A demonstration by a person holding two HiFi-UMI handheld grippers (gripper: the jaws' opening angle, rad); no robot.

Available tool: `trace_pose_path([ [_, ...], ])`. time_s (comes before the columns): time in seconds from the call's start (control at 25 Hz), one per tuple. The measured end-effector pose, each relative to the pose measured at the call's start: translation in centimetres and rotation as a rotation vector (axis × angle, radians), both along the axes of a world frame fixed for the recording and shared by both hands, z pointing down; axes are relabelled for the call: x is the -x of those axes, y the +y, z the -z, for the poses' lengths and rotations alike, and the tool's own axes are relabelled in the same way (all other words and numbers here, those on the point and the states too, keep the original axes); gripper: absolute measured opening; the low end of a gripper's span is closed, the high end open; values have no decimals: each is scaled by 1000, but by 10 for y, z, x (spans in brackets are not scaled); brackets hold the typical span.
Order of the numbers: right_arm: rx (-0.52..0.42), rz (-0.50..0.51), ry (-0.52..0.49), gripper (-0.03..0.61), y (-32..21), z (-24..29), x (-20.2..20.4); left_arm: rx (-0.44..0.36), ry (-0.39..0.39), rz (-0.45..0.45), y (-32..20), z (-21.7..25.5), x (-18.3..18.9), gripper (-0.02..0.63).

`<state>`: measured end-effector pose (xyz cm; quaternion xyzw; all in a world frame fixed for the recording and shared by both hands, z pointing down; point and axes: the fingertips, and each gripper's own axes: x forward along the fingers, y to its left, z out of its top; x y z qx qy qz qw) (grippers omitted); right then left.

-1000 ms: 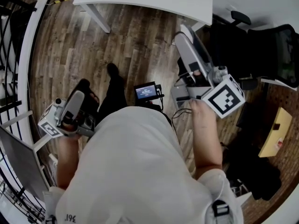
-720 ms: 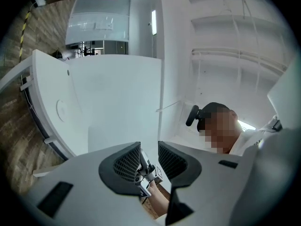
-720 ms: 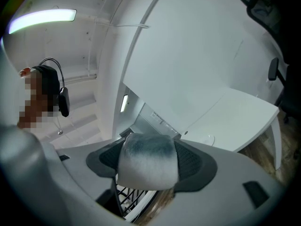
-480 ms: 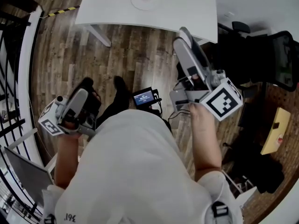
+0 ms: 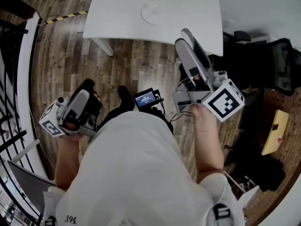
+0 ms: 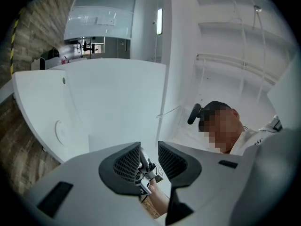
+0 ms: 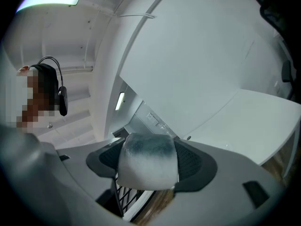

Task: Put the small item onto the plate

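table point(image 5: 188, 18): open room around plate point(image 5: 153, 13) | right: office chair point(image 5: 282, 60), seemingly close beside table edge

There are two tongs, the left tongs point(image 6: 149, 150) and the right tongs point(image 7: 148, 147), one in each of the person's two hands. Each carries one marker cube, so there are two cubes: the left cube point(image 5: 50, 126) and the right cube point(image 5: 225, 99). There is one worktop point(image 5: 188, 4), with one plate point(image 5: 155, 13) near its far edge. One item point(image 7: 148, 168) sits clamped in the right tongs. One screen point(image 5: 146, 98) and one yellow board point(image 5: 273, 132) complete the count.
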<state>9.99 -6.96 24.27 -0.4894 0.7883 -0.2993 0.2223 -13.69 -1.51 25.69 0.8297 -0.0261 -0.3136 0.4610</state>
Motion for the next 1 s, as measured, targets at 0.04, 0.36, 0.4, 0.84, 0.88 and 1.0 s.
trace_pose_path([
  [0.04,-1,-4,2,318,-9,-1,4,1,1,-3,-10,-2,4,114],
  [0.36,-3,-45,-1,318,-29,-1,17,8,-10,-50,-39,-2,16,114],
  [0.4,1,-52,0,318,-31,-3,16,9,-9,-59,-43,-3,13,114],
  [0.84,31,-81,-3,318,-37,-16,5,15,-27,-110,-51,-11,-5,114],
  [0.88,27,-73,0,318,-38,-14,10,14,-28,-100,-50,-9,-1,114],
  [1.0,28,-54,5,319,-49,-14,6,10,-28,-78,-56,-6,-7,114],
])
